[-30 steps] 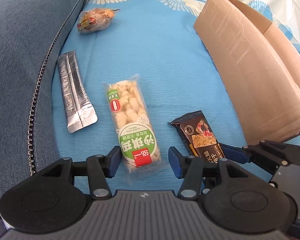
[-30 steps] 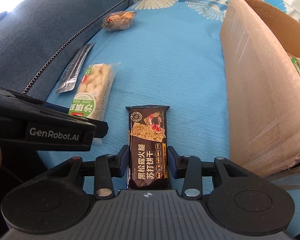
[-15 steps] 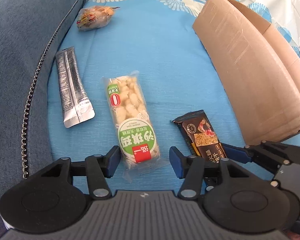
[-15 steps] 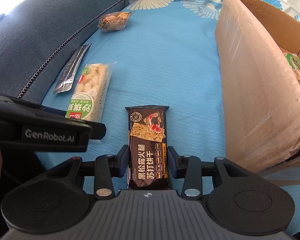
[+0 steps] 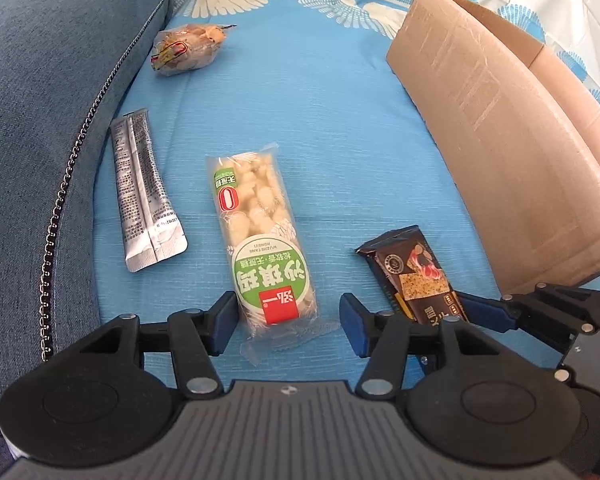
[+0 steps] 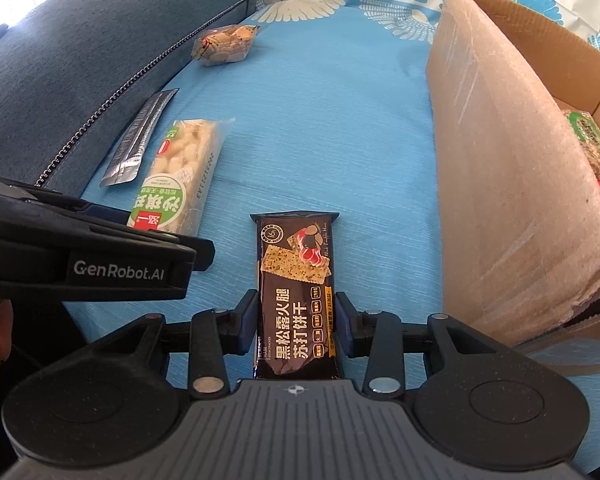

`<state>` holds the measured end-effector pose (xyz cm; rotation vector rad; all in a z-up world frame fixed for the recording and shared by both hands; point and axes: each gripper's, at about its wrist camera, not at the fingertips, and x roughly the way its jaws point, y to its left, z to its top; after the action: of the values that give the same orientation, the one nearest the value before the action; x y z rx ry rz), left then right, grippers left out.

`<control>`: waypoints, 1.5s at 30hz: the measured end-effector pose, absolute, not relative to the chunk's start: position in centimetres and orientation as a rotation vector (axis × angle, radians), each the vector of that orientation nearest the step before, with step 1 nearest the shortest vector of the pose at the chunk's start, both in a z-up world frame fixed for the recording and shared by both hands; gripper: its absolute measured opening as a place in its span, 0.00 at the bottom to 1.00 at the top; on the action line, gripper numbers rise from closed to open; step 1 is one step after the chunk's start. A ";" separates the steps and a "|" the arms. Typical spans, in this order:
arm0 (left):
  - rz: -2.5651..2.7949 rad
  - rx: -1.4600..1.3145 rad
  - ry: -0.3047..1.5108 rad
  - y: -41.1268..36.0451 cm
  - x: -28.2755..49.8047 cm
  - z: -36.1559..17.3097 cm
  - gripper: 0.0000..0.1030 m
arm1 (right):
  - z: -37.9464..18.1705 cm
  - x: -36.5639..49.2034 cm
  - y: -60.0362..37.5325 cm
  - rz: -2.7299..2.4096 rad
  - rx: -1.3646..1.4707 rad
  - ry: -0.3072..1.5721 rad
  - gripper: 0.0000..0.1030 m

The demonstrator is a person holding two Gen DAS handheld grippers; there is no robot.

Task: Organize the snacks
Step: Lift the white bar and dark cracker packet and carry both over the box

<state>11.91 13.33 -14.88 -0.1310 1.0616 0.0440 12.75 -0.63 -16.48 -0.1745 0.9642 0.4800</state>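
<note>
**Two claws over snacks on a blue bedspread**

Left claw [image 5: 286, 326]: spread wide, straddling the near end of the green-and-white nougat pack [image 5: 260, 236] — gaps visible on both sides, pads not pressing the wrapper. Pack lying flat on the blue bedspread [image 5: 320, 120], lengthwise away from the camera, red label at the near end.

Right claw [image 6: 296, 326]: clenched on the dark cracker pack [image 6: 294, 292], blue pads against both long edges of its near half. Far end of the pack pointing away over the bedspread; resting on the cloth or raised off it, impossible to tell. Seen from the left wrist, the same pack just to the right of the nougat, held by the blue-padded fingers coming in from the right edge.

Elsewhere on the bedspread: a silver sachet [image 5: 144, 196] left of the nougat pack, close to the dark blue cushion [image 5: 52, 80] with its beaded seam; a clear bag of light brown snacks [image 5: 186, 50] farther back, well apart from the rest.

On the right, an open cardboard box [image 6: 500, 160], its near wall standing beside the cracker pack — green-printed and red-printed packets visible inside at the right edge of the right-wrist view. Part of a hand showing at the lower left edge there, behind the left claw's black body.
</note>
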 end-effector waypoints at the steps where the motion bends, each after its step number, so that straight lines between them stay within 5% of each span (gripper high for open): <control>1: 0.043 -0.130 1.061 13.3 11.8 -14.9 0.58 | -16.5 12.7 -0.6 0.476 -0.174 0.964 0.40; 22: 0.091 -0.336 0.954 15.3 13.0 -14.7 0.62 | -16.3 13.0 -0.4 0.465 -0.180 0.993 0.40; 27: 0.122 -0.251 0.971 14.1 13.5 -14.8 0.40 | -16.4 12.5 -0.3 0.472 -0.190 0.975 0.40; 32: 0.095 -0.291 0.885 15.1 11.9 -14.0 0.39 | -16.0 12.2 -0.6 0.440 -0.171 0.934 0.40; 45: 0.051 -0.369 0.618 15.6 7.5 -10.2 0.39 | -3.7 12.1 -5.2 0.533 -0.075 0.610 0.40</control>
<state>7.51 15.60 -10.23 -0.3690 0.6181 0.0509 12.13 -5.22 -3.74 -0.0755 0.6099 0.5334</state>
